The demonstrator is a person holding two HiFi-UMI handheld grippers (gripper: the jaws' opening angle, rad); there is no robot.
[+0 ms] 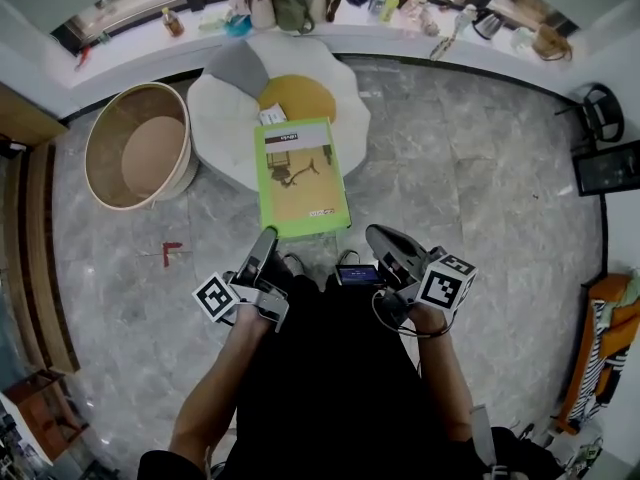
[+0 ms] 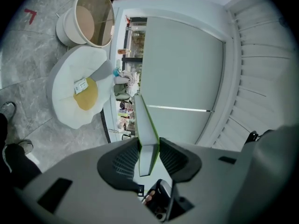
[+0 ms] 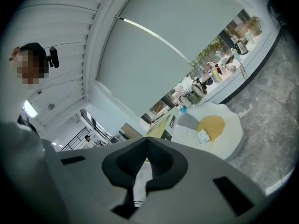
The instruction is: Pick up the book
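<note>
A green book (image 1: 300, 178) with a tan cover picture hangs flat in the air above the floor. My left gripper (image 1: 268, 236) is shut on its near left corner. In the left gripper view the book's (image 2: 145, 129) thin edge stands pinched between the ribbed pads of that gripper (image 2: 148, 155). My right gripper (image 1: 372, 233) hovers just right of the book's near right corner, apart from it. In the right gripper view the jaws of this gripper (image 3: 146, 141) meet at their tips with nothing between them, and the book (image 3: 161, 125) shows just beyond.
A white egg-shaped cushion (image 1: 225, 108) with a yellow centre and a small card (image 1: 272, 116) lies on the grey stone floor under the book. A round beige tub (image 1: 135, 148) stands to its left. Bottles and bags line the windowsill (image 1: 300, 8). A black chair (image 1: 600, 118) is far right.
</note>
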